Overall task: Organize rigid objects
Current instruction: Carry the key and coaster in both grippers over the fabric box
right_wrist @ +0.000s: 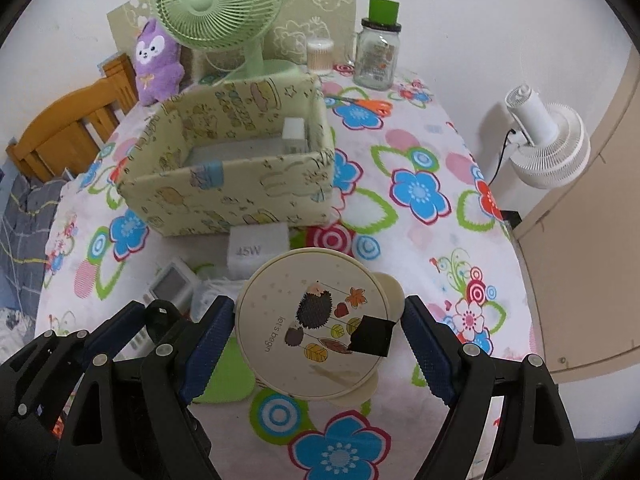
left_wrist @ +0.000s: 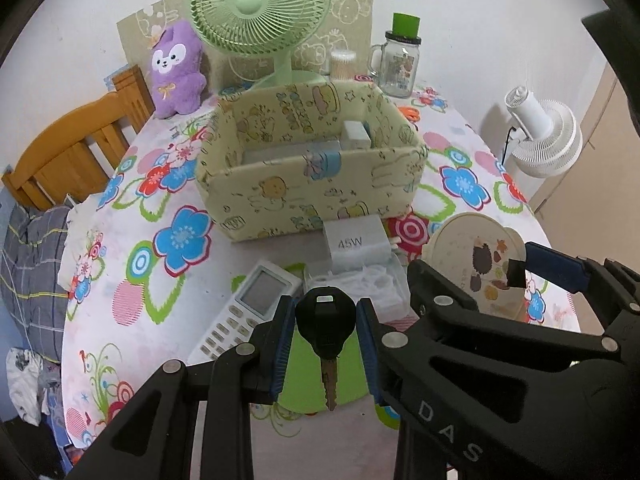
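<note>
A black car key (left_wrist: 326,320) hangs blade-down between the blue pads of my left gripper (left_wrist: 324,305), which is shut on its head; the same key head (right_wrist: 160,314) shows at lower left in the right wrist view. My right gripper (right_wrist: 316,312) spans a round cream case (right_wrist: 304,320) with a hedgehog picture and a black square patch, and its pads grip the rim. In the left wrist view that case (left_wrist: 464,252) is tilted above the table. A cartoon-print storage box (left_wrist: 312,192) (right_wrist: 228,192) stands beyond both grippers, open-topped, with white items inside.
In front of the box lie a white 45W charger (left_wrist: 352,242), a white remote (left_wrist: 248,308), a clear box of cable (left_wrist: 360,284) and a green pad (right_wrist: 224,376). Behind stand a green fan (left_wrist: 260,8), a purple plush (left_wrist: 176,68) and a jar (left_wrist: 400,60). A wooden chair (left_wrist: 76,148) is left.
</note>
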A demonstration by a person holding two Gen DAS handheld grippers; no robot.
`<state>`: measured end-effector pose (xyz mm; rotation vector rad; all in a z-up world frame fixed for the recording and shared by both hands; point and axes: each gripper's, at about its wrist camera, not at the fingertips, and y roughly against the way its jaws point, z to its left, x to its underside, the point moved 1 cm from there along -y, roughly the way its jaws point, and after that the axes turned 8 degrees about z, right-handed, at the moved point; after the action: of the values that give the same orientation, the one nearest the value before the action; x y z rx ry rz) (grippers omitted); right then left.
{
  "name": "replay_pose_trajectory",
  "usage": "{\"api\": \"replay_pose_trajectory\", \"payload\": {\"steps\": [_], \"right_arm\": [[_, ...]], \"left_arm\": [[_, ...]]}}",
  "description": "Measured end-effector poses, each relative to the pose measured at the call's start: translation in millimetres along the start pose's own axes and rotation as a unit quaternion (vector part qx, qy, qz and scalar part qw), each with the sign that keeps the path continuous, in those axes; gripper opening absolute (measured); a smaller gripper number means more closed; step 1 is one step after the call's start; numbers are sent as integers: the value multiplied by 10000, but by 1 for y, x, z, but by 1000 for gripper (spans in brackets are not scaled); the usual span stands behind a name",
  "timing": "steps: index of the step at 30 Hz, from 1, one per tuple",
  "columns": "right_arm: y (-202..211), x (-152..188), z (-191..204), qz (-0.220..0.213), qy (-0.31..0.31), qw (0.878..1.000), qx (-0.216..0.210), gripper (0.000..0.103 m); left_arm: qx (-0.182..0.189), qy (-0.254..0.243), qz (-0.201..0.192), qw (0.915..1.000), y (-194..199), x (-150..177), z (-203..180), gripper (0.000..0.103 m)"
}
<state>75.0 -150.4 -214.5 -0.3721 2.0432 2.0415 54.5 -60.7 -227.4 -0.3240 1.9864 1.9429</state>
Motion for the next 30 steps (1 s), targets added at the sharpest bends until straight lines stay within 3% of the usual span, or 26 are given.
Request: {"api": "replay_pose_trajectory", "payload": {"steps": [19, 30], "right_arm": [[34, -29, 33, -398, -97, 9989, 212, 86], [36, -46, 36, -521, -31, 9986, 90, 86]], "left_arm": [[286, -242, -189, 9991, 25, -30, 34, 32], [278, -291, -246, 9989, 28, -46, 38, 32]]}}
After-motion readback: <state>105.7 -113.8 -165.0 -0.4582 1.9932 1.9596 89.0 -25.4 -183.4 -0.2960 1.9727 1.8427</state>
